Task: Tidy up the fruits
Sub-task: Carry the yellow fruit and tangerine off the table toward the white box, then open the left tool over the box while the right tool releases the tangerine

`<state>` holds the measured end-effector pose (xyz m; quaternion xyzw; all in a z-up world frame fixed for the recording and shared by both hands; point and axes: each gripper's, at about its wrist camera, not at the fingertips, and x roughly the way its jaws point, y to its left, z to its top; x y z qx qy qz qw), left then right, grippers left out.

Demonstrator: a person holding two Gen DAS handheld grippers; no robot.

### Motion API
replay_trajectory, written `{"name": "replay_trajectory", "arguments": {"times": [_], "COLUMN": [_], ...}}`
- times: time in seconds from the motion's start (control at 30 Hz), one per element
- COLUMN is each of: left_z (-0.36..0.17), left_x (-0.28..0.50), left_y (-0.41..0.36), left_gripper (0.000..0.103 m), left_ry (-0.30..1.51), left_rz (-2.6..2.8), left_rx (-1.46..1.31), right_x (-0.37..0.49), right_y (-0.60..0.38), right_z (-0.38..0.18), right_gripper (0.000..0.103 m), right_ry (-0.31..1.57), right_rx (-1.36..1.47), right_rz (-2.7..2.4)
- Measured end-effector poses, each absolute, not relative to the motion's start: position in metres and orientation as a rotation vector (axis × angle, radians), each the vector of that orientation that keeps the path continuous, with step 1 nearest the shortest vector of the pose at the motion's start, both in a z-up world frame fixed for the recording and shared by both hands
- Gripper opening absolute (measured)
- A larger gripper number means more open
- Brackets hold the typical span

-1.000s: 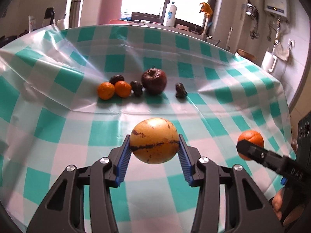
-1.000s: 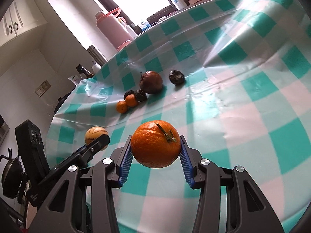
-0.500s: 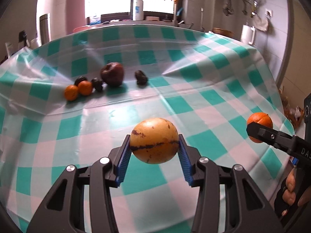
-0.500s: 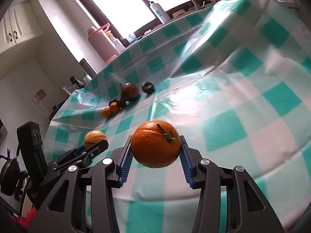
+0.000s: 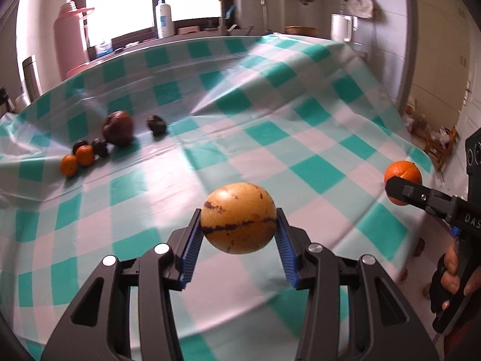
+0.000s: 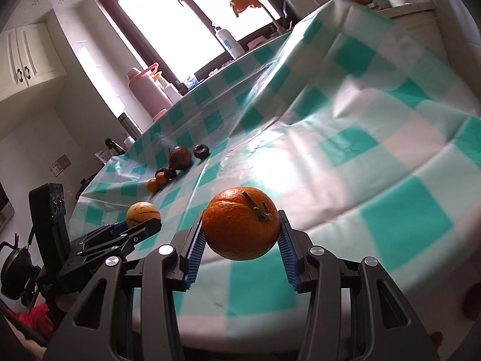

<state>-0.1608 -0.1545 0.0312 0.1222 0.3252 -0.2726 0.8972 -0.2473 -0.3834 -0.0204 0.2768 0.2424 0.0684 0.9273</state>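
My left gripper (image 5: pixel 238 219) is shut on a round yellow fruit (image 5: pixel 237 215) with dark brown streaks, held above the checked tablecloth (image 5: pixel 270 138). My right gripper (image 6: pixel 240 225) is shut on a large orange (image 6: pixel 240 225) with a dry stem, also clear of the cloth. Each wrist view catches the other: the orange (image 5: pixel 402 174) at the right edge, the yellow fruit (image 6: pixel 143 213) at lower left. Far off to the left lie a dark red apple (image 5: pixel 117 128), two small oranges (image 5: pixel 77 160) and dark shrivelled fruits (image 5: pixel 156 124).
The teal-and-white tablecloth is creased and hangs over the table's right edge (image 5: pixel 399 126). Behind the table stand a pink thermos (image 5: pixel 70 40), a steel flask (image 5: pixel 31 75) and a white bottle (image 5: pixel 163 19) by the window. A person's fingers (image 5: pixel 454 273) grip the right handle.
Both grippers have carried their fruits to the right, away from the fruit cluster, which has slid to the left and shrunk in both views. Neither grip has changed.
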Motion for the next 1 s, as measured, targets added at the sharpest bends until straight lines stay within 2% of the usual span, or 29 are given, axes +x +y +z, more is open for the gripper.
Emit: {"name": "replay_trajectory", "arguments": {"times": [0.3,0.5,0.73,0.9,1.0], "left_z": [0.031,0.027,-0.001,-0.044,-0.076], "left_x": [-0.204,-0.243,-0.289,-0.303,-0.303], "left_y": [-0.199,-0.236,-0.285,-0.326,-0.349], "left_gripper": [0.047,0.047,0.047,0.047,0.047], "left_ry": [0.622,0.59,0.591,0.699,0.776], "left_rz": [-0.728,-0.896,-1.084,-1.17,-1.183], "left_rx": [0.336,0.416,0.584,0.704,0.777], "right_x": [-0.303,-0.34,-0.361,-0.354,-0.347], "right_y": [-0.426,-0.455,-0.486,-0.502,-0.508], "right_z": [-0.028,-0.038,-0.078,-0.127,-0.147], "right_gripper": [0.046,0.046,0.046,0.046,0.046], "right_ry": [0.446,0.475,0.706,0.941,1.012], "right_rx": [0.547,0.517,0.433,0.396,0.394], "right_rz": [0.037,-0.116,-0.397,-0.559,-0.604]}}
